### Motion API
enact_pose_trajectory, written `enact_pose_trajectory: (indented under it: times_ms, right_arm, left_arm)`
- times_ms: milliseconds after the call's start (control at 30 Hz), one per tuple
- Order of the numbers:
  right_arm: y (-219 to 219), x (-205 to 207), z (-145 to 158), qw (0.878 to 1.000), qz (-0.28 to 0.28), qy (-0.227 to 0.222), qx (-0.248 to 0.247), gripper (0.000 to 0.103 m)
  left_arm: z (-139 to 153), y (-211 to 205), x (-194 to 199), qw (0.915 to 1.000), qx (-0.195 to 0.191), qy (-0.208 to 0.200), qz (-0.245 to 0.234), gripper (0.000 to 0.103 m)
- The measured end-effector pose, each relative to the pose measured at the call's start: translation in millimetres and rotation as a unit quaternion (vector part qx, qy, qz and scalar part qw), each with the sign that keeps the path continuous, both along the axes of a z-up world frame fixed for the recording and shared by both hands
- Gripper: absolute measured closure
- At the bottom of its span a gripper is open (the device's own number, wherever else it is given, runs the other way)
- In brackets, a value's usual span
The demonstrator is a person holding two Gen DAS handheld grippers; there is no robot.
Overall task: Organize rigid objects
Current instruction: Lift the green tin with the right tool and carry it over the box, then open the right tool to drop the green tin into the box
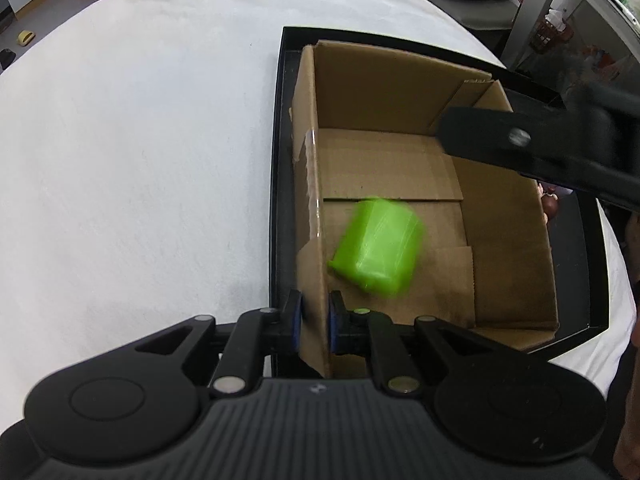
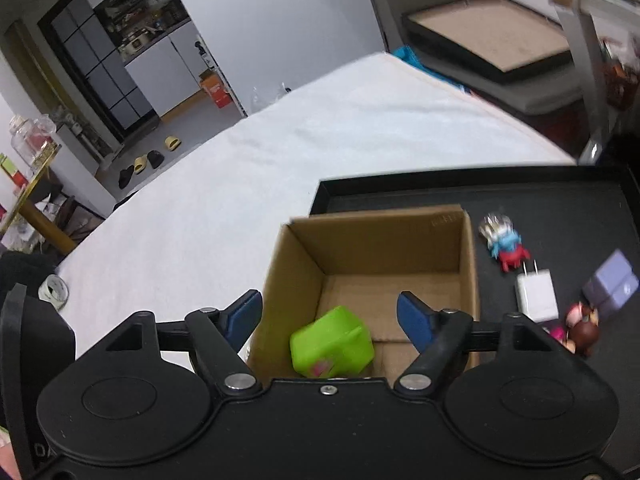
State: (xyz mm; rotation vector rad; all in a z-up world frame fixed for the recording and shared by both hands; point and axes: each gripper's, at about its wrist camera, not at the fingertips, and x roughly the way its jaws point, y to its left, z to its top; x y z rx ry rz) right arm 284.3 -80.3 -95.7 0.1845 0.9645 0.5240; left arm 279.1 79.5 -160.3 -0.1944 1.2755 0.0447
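Right wrist: green block [image 2: 331, 345] in box [image 2: 468, 264], below open right claw [image 2: 330, 314].

White walls [image 2: 280, 8], grey floor [image 2: 180, 120], dark glass-front cabinet [image 2: 100, 60], white-covered table [image 2: 320, 128]

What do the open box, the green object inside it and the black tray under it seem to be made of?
Box: corrugated cardboard, matte brown, folded flaps, tape on one wall. Green object: probably moulded plastic, smooth and slightly glossy, though blurred. Black tray: rigid, matte; material unclear.
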Motion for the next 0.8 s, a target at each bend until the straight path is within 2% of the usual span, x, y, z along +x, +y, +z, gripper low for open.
enact_pose_trajectory:
  times_ms: [467,600,667,733,800]
  right_arm:
    - [-58,-14,8,1.0,-0.02,-0.022,-0.005,0.029]
    - [-79,-11,8,0.999,-0.031,-0.033,-0.009,0.027]
    - [-90,-9,4,0.999,-0.04,-0.032,-0.003,0.027]
    - [-99,-7,-3,0.998,-0.051,-0.03,-0.002,0.027]
    - [-107,-5,-11,0.998,-0.06,-0.025,0.001,0.027]
  left_arm:
    - [3,-12,6,0.9996,0.03,0.001,0.002,0.09]
    - [6,-16,8,0.9989,0.048,0.001,0.0,0.085]
    - [7,-18,11,0.9985,0.055,0.002,0.001,0.076]
    - [8,-20,14,0.9979,0.065,0.001,-0.001,0.055]
    - [10,-23,16,0.9972,0.074,-0.005,-0.009,0.044]
